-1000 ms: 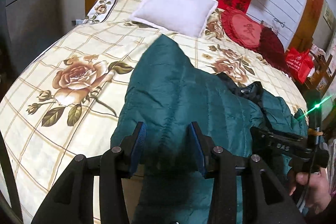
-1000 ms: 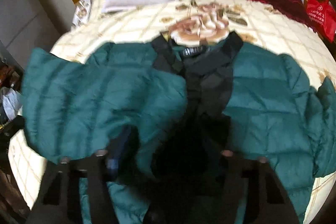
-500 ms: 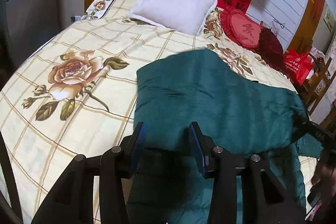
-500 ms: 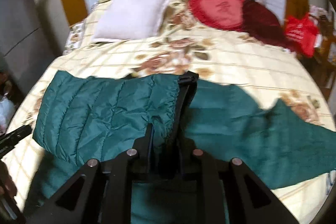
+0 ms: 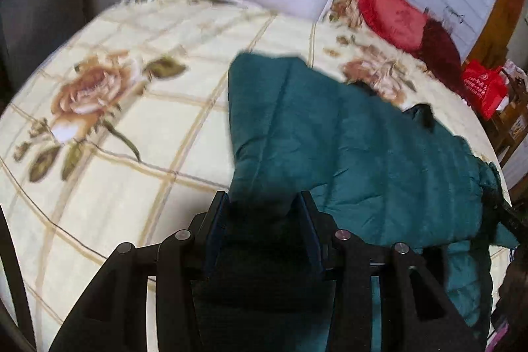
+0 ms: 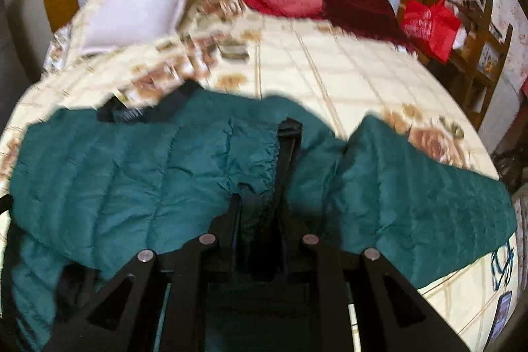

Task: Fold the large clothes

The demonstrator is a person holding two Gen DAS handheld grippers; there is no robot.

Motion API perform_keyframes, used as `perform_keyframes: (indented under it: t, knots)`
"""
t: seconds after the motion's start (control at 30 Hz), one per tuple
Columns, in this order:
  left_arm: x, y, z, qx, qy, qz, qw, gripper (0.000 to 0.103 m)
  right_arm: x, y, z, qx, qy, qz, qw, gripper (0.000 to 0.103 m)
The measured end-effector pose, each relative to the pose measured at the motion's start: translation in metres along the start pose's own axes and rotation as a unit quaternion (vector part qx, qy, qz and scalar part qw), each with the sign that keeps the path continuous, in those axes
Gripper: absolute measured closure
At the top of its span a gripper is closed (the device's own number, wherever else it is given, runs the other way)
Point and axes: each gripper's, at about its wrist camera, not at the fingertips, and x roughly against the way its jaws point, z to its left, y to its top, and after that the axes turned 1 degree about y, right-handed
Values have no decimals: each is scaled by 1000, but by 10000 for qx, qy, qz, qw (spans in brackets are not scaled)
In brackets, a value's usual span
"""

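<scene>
Both hand-held grippers (image 5: pixel 264 213) (image 6: pixel 259 213) pinch jacket (image 6: pixel 132 174).

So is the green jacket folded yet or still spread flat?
Partly folded: the green jacket has one front panel laid across its body, and one sleeve lies out sideways.

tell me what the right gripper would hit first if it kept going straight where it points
More of the green puffer jacket that the right gripper already pinches at its dark front edge; beyond it, the floral bedspread. Depth is hard to judge.

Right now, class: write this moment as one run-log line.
left gripper: shut on green jacket | right gripper: just closed on jacket front edge | jacket on bed
</scene>
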Motion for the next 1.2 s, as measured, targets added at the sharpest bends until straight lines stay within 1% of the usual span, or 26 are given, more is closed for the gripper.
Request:
perform_keyframes:
  t: [0.03,0.07,0.1,0.13,0.17,0.27,0.3,0.37,0.43,0.53,0.63,0.7,0.83,0.93,1.07,1.13,1.2]
  knots:
    - [-3,-2,1,27,-6,21,10000,79,-6,-1,-1,-65,-10,30,10000,78]
    - [-3,-3,2,29,19,-21,10000,79,-7,-1,-2,-106,7,19,9999,69]
    - [-1,-3,1,12,43,-49,10000,79,-5,-2,-3,-125,-6,14,9999,65]
    - [2,-3,1,-17,69,-66,10000,79,-1,-1,-3,-148,-7,-2,9999,55]
    - [5,-2,0,-52,69,-77,9999,79,7,-1,-4,-186,19,-69,9998,49]
    - [18,2,-3,-139,28,-249,9996,79,33,3,1,-199,160,-316,9992,40]
    - [24,5,-6,-186,45,-359,9992,79,40,5,5,-184,287,-368,9987,38]
    - [29,11,-11,-248,51,-506,9984,79,49,12,22,-89,672,-391,9969,33]
    - [29,18,-18,-300,53,-560,9980,79,47,19,42,34,1016,-335,9943,32]
    - [20,25,-28,-387,33,-572,9976,79,34,25,74,266,1288,-254,9910,32]
    - [5,29,-38,-490,76,-497,9975,79,15,28,100,528,1278,-229,9901,32]
    - [-5,29,-43,-555,109,-436,9974,79,-3,30,112,660,1228,-67,9902,33]
    - [-25,25,-47,-690,245,-309,9968,79,-31,24,111,613,1100,86,9920,33]
    - [-29,22,-48,-731,277,-349,9963,78,-43,23,105,479,1135,102,9923,32]
    - [-32,19,-51,-796,361,-376,9955,78,-40,23,106,528,1113,154,9923,32]
    - [-32,19,-51,-790,371,-374,9955,78,-31,24,98,423,1260,202,9909,32]
    - [-32,18,-50,-755,354,-377,9958,78,-18,23,86,308,1366,160,9900,32]
